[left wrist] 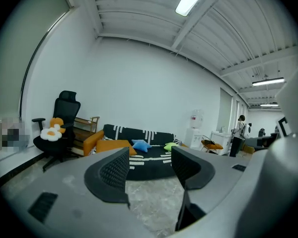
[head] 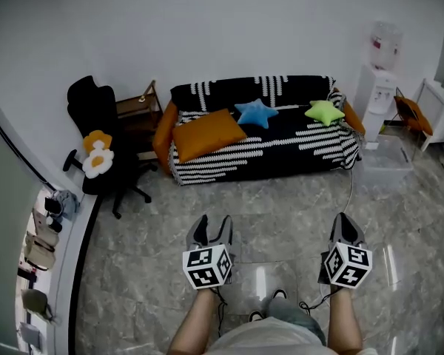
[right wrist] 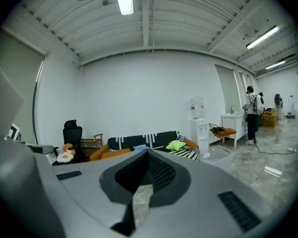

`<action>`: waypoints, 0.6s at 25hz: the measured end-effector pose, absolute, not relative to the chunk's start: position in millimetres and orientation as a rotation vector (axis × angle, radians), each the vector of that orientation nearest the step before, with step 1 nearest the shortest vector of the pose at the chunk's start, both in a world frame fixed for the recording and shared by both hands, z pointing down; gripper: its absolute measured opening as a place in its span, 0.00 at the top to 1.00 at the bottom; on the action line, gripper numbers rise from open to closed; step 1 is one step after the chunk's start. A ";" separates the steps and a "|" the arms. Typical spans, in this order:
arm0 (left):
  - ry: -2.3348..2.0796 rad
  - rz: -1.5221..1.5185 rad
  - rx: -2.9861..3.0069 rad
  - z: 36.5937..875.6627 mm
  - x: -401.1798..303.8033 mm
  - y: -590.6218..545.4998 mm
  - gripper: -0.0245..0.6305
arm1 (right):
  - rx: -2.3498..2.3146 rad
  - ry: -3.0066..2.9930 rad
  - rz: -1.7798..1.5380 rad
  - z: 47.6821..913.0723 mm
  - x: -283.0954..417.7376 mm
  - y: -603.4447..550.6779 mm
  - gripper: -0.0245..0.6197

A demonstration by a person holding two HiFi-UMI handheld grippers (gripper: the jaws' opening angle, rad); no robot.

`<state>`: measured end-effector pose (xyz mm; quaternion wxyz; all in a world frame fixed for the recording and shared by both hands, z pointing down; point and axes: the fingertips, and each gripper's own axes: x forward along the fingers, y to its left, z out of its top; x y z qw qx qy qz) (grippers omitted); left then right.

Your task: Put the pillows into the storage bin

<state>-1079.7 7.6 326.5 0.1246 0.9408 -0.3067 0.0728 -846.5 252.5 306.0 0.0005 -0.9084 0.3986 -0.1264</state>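
Three pillows lie on the striped sofa (head: pixel 281 150) across the room: an orange pillow (head: pixel 207 133), a blue star pillow (head: pixel 256 113) and a green star pillow (head: pixel 324 112). The clear storage bin (head: pixel 385 163) stands on the floor right of the sofa. My left gripper (head: pixel 211 228) is open and empty; its view shows the orange pillow (left wrist: pixel 111 145) and the blue star pillow (left wrist: pixel 140 145) beyond the parted jaws. My right gripper (head: pixel 345 226) is shut on nothing, its jaws meeting at the tips. Both hover over the floor, well short of the sofa.
A black office chair (head: pixel 103 143) with a flower cushion (head: pixel 98 156) stands left of the sofa, beside a wooden side table (head: pixel 137 109). A water dispenser (head: pixel 381 72) and an orange chair (head: pixel 413 115) are at the right. People stand far right (right wrist: pixel 252 114).
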 end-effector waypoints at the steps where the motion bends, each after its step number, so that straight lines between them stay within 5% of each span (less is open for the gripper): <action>1: -0.891 0.222 2.744 328.1 -1077.1 4.8 0.59 | -2.851 1.247 -0.409 308.4 -843.7 249.8 0.96; 15: -0.993 0.223 2.703 337.8 -979.0 -98.4 0.59 | -2.859 1.306 -0.412 314.7 -721.9 145.1 0.96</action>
